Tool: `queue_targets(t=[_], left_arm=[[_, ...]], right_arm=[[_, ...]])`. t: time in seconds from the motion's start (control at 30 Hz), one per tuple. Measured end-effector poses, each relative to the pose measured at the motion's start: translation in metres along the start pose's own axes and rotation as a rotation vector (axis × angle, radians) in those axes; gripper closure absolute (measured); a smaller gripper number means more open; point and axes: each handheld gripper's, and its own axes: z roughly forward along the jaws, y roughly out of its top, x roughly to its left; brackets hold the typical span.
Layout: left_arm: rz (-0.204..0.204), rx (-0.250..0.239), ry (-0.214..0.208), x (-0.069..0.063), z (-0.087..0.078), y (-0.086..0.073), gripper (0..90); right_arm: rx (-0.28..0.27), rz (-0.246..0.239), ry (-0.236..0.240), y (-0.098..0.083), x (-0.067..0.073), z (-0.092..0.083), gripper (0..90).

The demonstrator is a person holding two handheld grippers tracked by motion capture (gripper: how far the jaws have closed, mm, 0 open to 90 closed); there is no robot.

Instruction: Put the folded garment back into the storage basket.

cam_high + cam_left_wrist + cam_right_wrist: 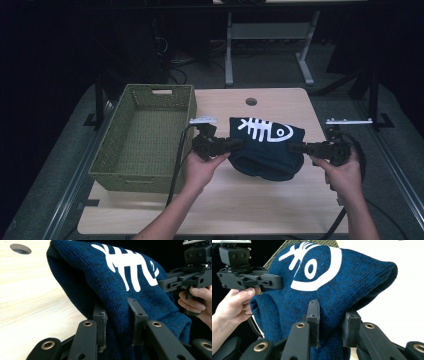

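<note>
Beanie (265, 145) beside seemingly empty basket (150, 132)

High view looks forward and down over the table (280, 200); both gripper views sit close behind their jaws, sharing the blue knit cloth (120, 297) between the tongs.

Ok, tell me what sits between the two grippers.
The navy knitted fish-skeleton garment hangs between the left gripper and right gripper, clamped by both, per the high view.

Navy knit cloth (267, 152), white fishbone print; olive woven basket (142, 137); pale wood table (240, 200).
</note>
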Motion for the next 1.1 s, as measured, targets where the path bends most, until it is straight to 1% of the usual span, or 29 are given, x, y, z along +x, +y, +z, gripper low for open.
queue_targets(t=[0.1, 0.17, 0.23, 0.27, 0.3, 0.37, 0.43, 0.73, 0.9, 1.1], left_arm=[[0.005, 0.000, 0.002, 0.001, -0.005, 0.003, 71.9], [0.002, -0.004, 0.001, 0.001, -0.007, 0.005, 72.0], [0.011, 0.001, 0.008, 0.000, -0.009, 0.007, 72.0], [0.012, -0.004, 0.009, 0.000, -0.010, 0.008, 72.0], [0.007, -0.006, 0.005, 0.001, -0.011, 0.009, 72.0], [0.004, -0.001, 0.003, 0.002, -0.013, 0.010, 72.0], [0.001, -0.006, 0.003, 0.003, -0.015, 0.011, 72.0], [0.015, -0.007, 0.012, 0.003, -0.024, 0.020, 72.2], [0.017, -0.005, 0.010, 0.005, -0.029, 0.025, 72.2], [0.016, -0.007, 0.017, 0.007, -0.036, 0.028, 72.2]], right_arm=[[-0.005, -0.008, 0.002, 0.003, 0.003, 0.001, 71.9], [-0.009, -0.007, 0.007, 0.005, 0.005, 0.002, 71.9], [-0.007, -0.006, 0.009, 0.006, 0.006, 0.003, 71.9], [-0.008, -0.007, 0.009, 0.007, 0.007, 0.003, 71.9], [-0.010, -0.013, 0.009, 0.008, 0.008, 0.004, 72.0], [-0.008, -0.012, 0.013, 0.010, 0.010, 0.004, 72.0], [-0.005, -0.012, 0.013, 0.012, 0.011, 0.005, 72.0], [-0.007, -0.010, 0.027, 0.021, 0.018, 0.007, 72.0], [-0.007, -0.010, 0.036, 0.025, 0.022, 0.009, 71.9], [-0.003, -0.023, 0.037, 0.030, 0.028, 0.012, 72.0]])
